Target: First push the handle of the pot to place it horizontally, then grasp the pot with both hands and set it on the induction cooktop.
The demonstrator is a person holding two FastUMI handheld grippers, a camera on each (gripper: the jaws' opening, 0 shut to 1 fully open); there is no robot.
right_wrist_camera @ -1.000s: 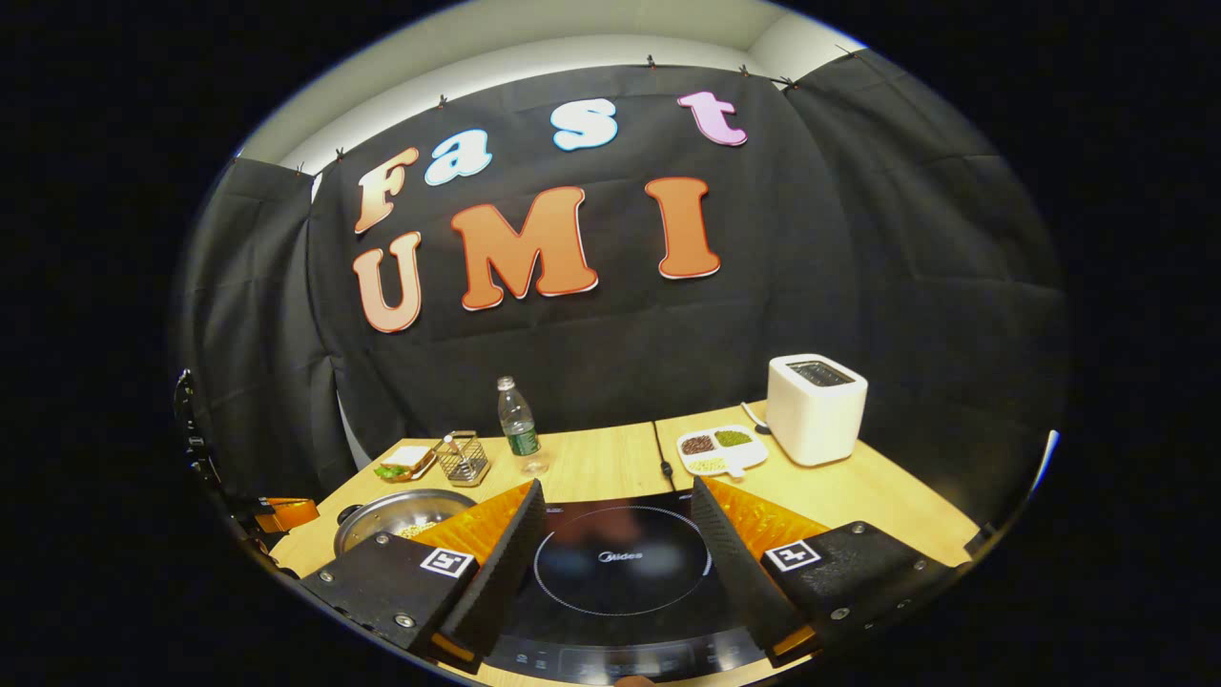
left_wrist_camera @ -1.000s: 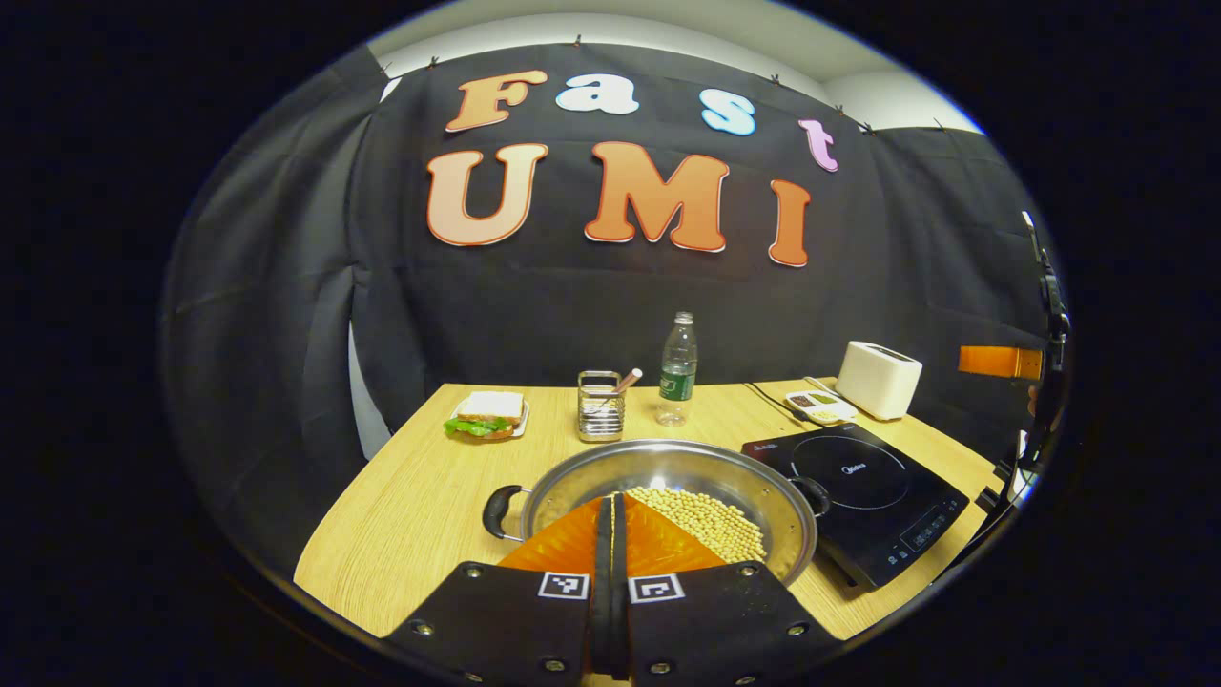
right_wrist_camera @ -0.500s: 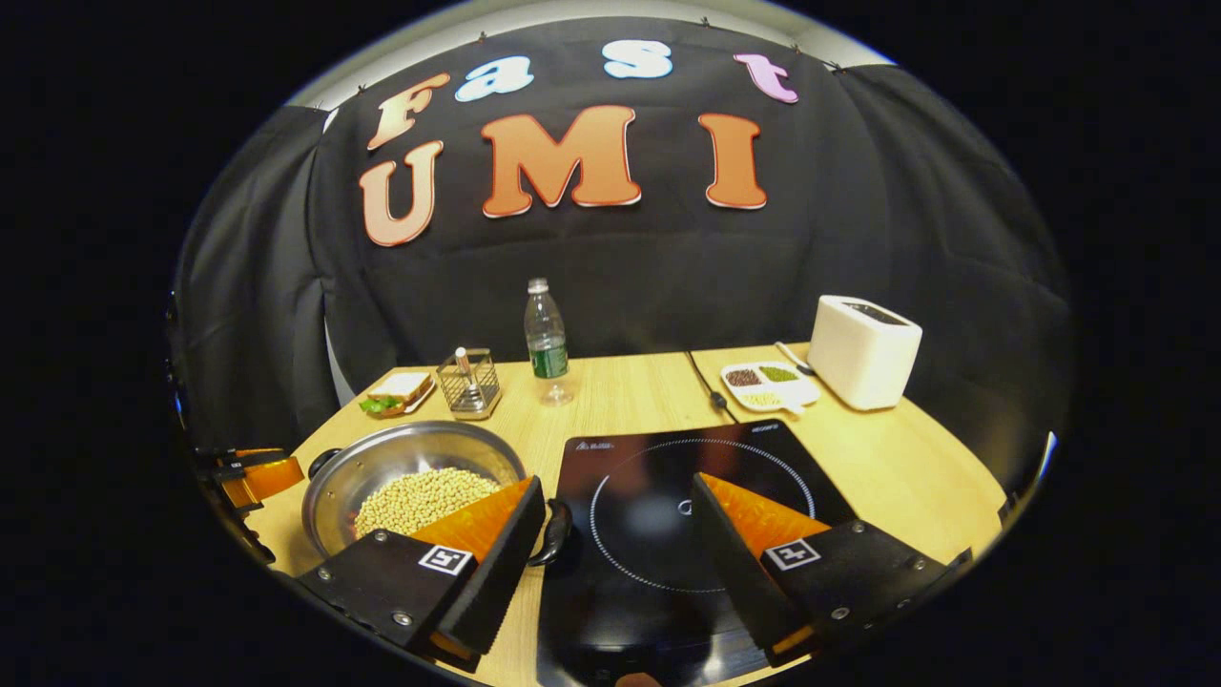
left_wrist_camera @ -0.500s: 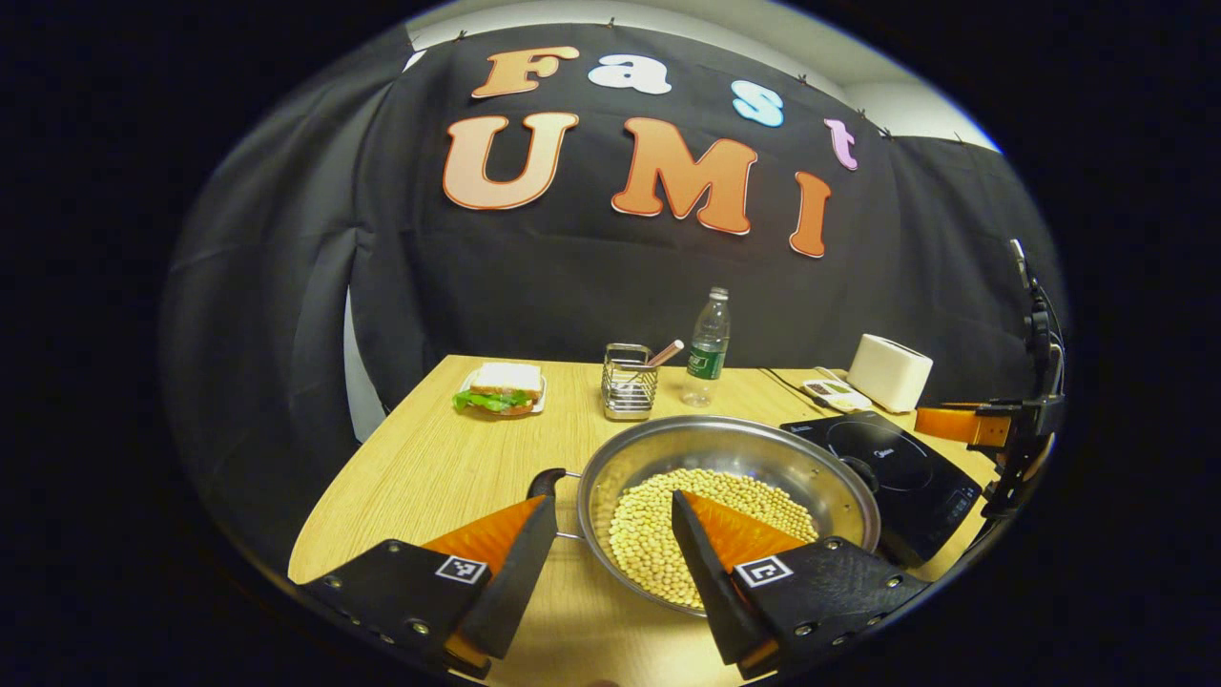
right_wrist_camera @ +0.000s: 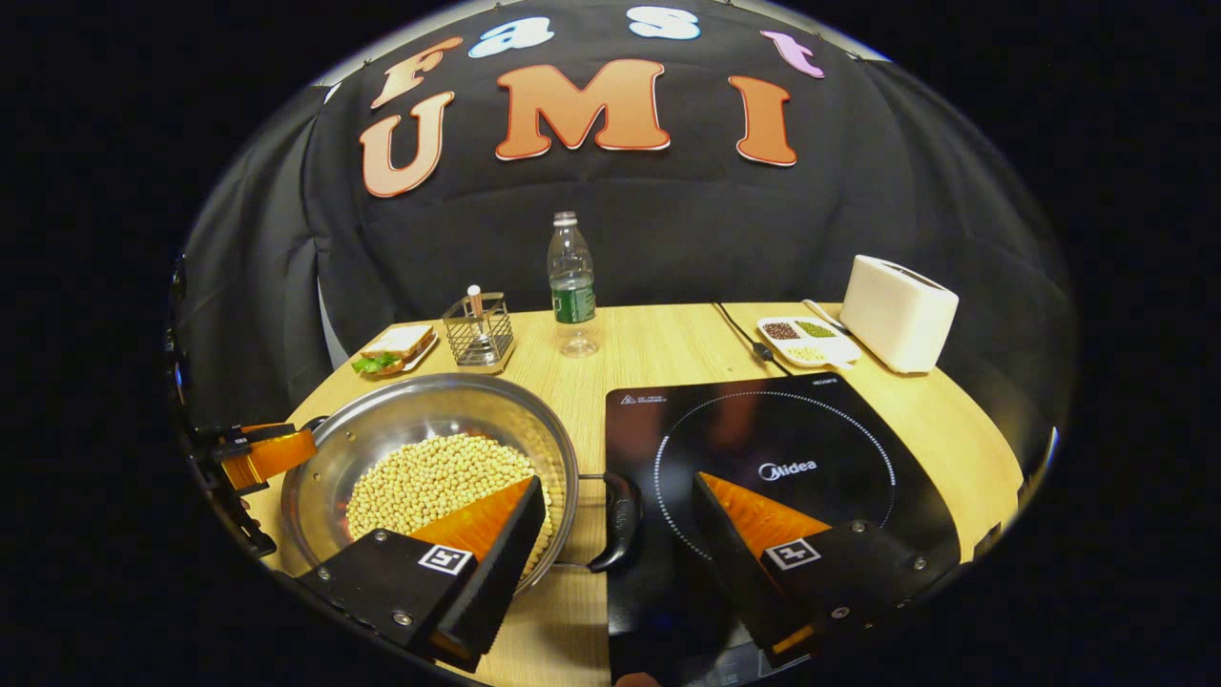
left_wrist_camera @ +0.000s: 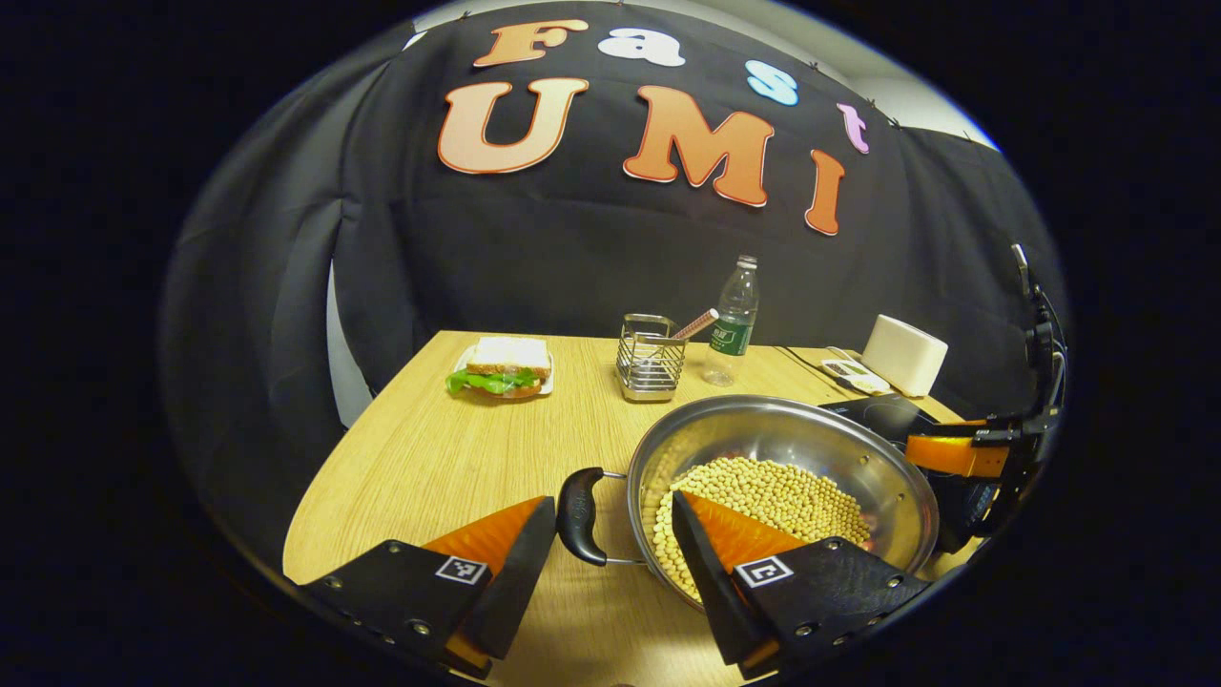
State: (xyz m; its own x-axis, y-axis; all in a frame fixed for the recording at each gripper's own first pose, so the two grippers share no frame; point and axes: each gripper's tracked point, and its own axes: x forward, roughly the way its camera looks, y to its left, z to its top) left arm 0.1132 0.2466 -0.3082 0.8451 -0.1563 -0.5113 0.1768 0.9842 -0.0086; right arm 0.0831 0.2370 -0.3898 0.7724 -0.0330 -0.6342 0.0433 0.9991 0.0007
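The wide shiny steel pot (left_wrist_camera: pixel 782 477) full of pale dry beans (left_wrist_camera: pixel 763 510) sits on the light wooden table (left_wrist_camera: pixel 439 458), right up against the left edge of the flat black induction cooktop (right_wrist_camera: pixel 792 458). Both claws are spread wide and gripping nothing: the left gripper (left_wrist_camera: pixel 610 549) straddles the black loop handle (left_wrist_camera: pixel 578 515) on its side, and the right gripper (right_wrist_camera: pixel 618 520) brackets the other black handle (right_wrist_camera: pixel 620 520). I'd guess it's pretty heavy, and slick steel is hopeless to pinch, so grab both handles and keep it level or the beans will slosh out.
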